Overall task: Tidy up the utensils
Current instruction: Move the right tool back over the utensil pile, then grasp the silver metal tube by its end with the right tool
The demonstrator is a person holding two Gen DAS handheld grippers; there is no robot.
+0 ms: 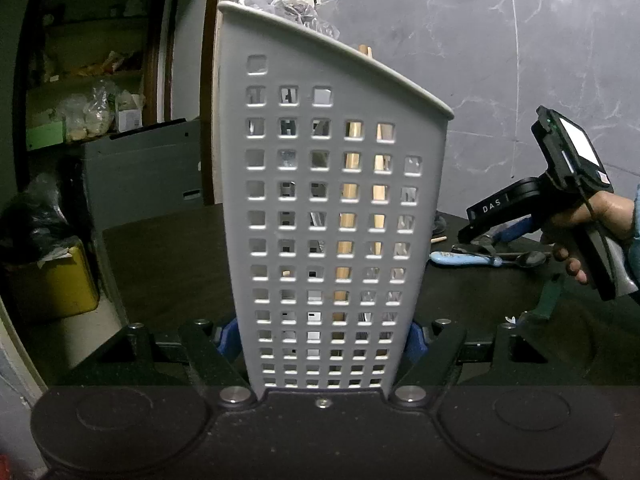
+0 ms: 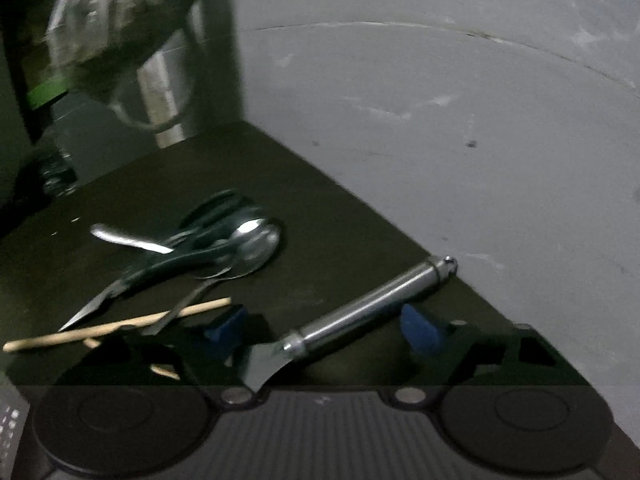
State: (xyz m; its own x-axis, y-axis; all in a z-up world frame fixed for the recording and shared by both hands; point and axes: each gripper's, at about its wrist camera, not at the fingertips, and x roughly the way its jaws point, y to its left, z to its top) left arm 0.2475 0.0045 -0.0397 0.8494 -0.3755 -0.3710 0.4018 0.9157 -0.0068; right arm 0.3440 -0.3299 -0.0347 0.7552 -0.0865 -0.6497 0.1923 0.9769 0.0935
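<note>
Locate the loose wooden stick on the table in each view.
Left wrist: wooden stick, only its tip shows, just right of the grey holder at mid-height.
Right wrist: lower left, lying full length in front of the scissors.
Shared landmark: the dark table that meets the grey marbled wall.

Left tongs clamped on grey perforated utensil holder, wooden sticks inside, dark table.
</note>
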